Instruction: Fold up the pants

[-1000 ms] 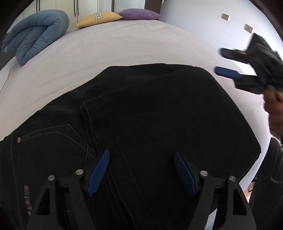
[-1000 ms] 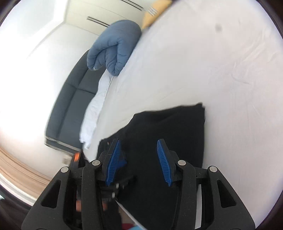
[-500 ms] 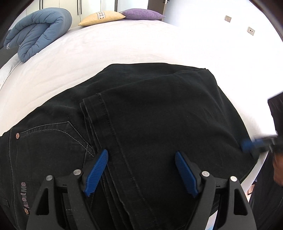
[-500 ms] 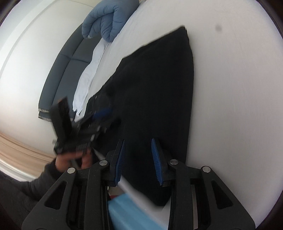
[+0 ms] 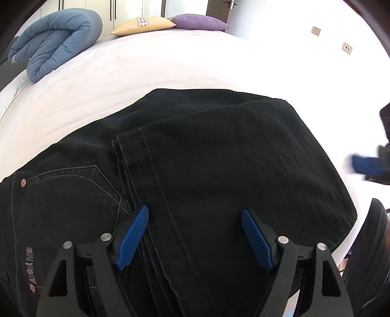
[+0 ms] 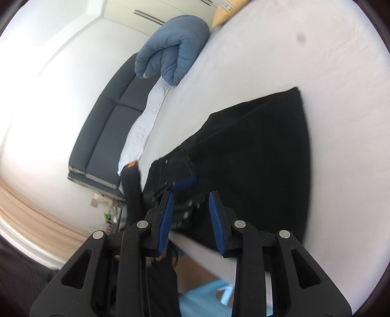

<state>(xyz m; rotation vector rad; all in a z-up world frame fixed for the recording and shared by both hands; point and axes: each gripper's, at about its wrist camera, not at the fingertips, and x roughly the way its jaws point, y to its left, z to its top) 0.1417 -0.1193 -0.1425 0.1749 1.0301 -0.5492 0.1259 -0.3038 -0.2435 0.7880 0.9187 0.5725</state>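
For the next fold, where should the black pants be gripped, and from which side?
Probably the stitched leg hems lying atop the black pants, approached from the pocket side: there the layered edges are exposed. The opposite end is a closed fold. The left tool already hovers nearest.

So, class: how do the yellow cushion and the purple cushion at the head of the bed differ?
The yellow cushion has a patterned band across its middle; the purple cushion is plain. In the left wrist view the yellow one lies nearer the rolled blue duvet, the purple one further right. Both lie flat, side by side on the white bed.
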